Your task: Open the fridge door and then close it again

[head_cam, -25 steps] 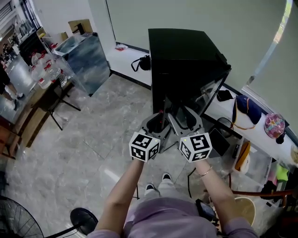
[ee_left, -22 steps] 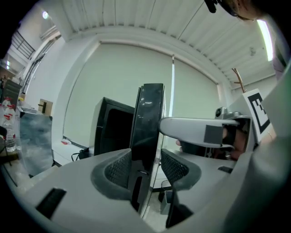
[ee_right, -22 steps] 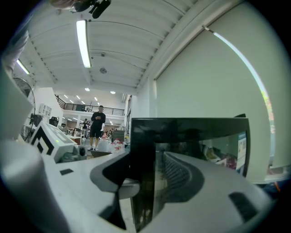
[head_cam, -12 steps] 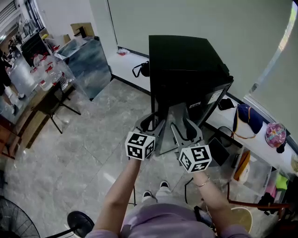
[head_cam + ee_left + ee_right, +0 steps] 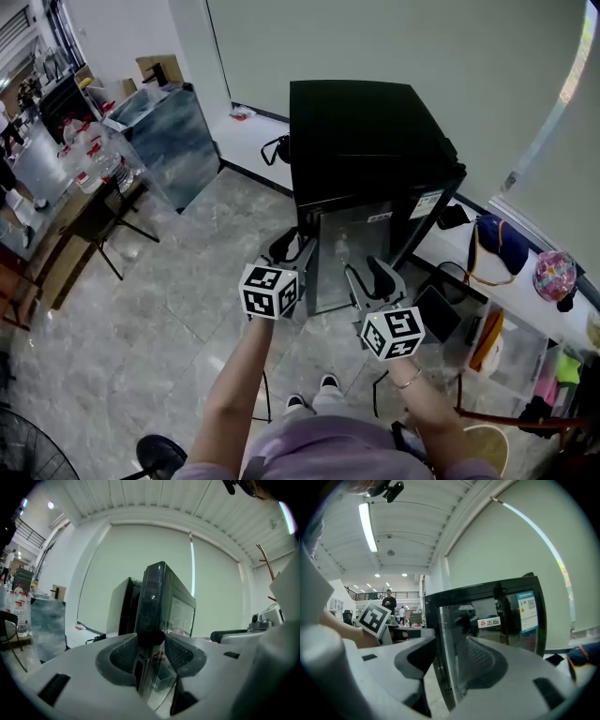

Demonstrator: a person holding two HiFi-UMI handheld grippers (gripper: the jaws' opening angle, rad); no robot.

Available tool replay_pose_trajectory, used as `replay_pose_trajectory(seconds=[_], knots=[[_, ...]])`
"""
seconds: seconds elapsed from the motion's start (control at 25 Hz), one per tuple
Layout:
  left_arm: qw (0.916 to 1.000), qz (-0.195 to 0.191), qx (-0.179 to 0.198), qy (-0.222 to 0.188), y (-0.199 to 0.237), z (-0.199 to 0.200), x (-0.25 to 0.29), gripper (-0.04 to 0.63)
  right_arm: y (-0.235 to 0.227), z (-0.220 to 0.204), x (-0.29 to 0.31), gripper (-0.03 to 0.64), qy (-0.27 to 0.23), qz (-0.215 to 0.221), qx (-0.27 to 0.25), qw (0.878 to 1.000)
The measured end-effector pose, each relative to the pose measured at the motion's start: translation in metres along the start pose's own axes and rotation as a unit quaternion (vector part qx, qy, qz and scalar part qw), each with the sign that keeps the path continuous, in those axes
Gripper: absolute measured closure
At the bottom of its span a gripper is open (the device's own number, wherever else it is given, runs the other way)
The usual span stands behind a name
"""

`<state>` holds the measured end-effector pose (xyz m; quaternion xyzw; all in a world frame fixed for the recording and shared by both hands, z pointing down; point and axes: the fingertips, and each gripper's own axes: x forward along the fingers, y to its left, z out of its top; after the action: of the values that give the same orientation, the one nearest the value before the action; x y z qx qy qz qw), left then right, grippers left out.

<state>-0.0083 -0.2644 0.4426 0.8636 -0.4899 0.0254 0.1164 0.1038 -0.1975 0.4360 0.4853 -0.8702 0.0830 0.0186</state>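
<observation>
Head view: the black fridge (image 5: 366,122) stands at upper centre. Its glass door (image 5: 361,244) stands swung part-way out toward the person. By my reading the opening is under way or about done, and the closing is all left to do. The left gripper (image 5: 292,249) sits at the door's left edge, just left of centre. The right gripper (image 5: 366,272) is beside it at the door's lower part. Nothing can be made out through the glass here. At upper left stand a clear tank (image 5: 169,122), which looks empty, and bottles (image 5: 94,155) on a table. A bucket (image 5: 487,427) at lower right is too cut off to judge.

Left gripper view: the door's edge (image 5: 157,597) rises in the middle of the frame, right between the jaws. The jaws are wide, have just been closing, and their pads lie against the door on both sides, so this gripper holds the door. The fridge body (image 5: 123,606) shows behind at left, its inside dark. A clear shelf (image 5: 165,679) low on the door's inner side looks empty.

Right gripper view: the door's upright frame (image 5: 440,644) stands between the jaws. They are moderately apart and have just been closing. One pad shows through the glass, clear of the frame, so I judge no grip yet. A label (image 5: 526,604) sits at the door's upper right.
</observation>
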Motion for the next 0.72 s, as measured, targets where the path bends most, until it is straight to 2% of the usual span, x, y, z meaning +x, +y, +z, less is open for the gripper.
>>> replay_pose_trajectory(seconds=[0.48, 0.72], knots=[[0.9998, 0.020, -0.004, -0.004, 0.025, 0.010, 0.027, 0.436, -0.018, -0.009, 0.013, 0.430, 0.014, -0.007, 0.010, 1.000], [0.9991, 0.042, -0.004, -0.010, 0.036, 0.012, 0.041, 0.443, -0.029, -0.011, 0.017, 0.433, 0.017, -0.017, 0.014, 1.000]])
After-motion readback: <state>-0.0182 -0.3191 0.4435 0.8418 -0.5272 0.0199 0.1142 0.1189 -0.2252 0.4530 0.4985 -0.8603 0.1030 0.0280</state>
